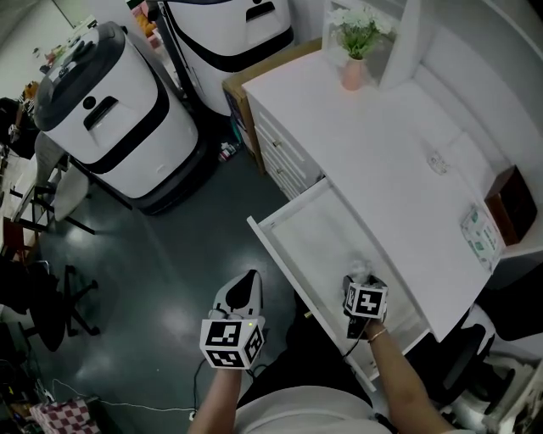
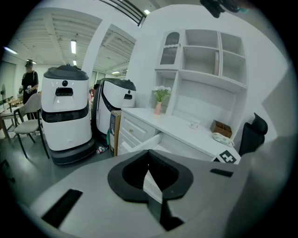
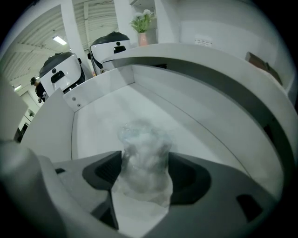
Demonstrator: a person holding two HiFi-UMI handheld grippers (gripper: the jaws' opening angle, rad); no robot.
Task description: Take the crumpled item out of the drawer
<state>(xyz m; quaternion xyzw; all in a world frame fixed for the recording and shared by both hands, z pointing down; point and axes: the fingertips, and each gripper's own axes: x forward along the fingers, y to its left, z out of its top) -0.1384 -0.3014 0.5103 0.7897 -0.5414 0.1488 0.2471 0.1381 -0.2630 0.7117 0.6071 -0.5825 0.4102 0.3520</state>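
The crumpled item (image 3: 142,158) is a wad of clear plastic. It sits between the jaws of my right gripper (image 3: 142,174), which is shut on it just above the white floor of the open drawer (image 3: 51,125). In the head view the right gripper (image 1: 363,286) reaches into the near end of the drawer (image 1: 280,254), and the wad (image 1: 360,270) shows just past its marker cube. My left gripper (image 1: 246,286) hangs over the dark floor left of the drawer. Its jaws are shut and hold nothing (image 2: 149,179).
The white desk top (image 1: 382,153) carries a potted plant (image 1: 355,38), a tissue pack (image 1: 481,233) and a brown box (image 1: 512,203). Two white wheeled machines (image 1: 110,110) (image 1: 229,25) stand on the floor to the left. A black chair (image 1: 467,373) is at the lower right.
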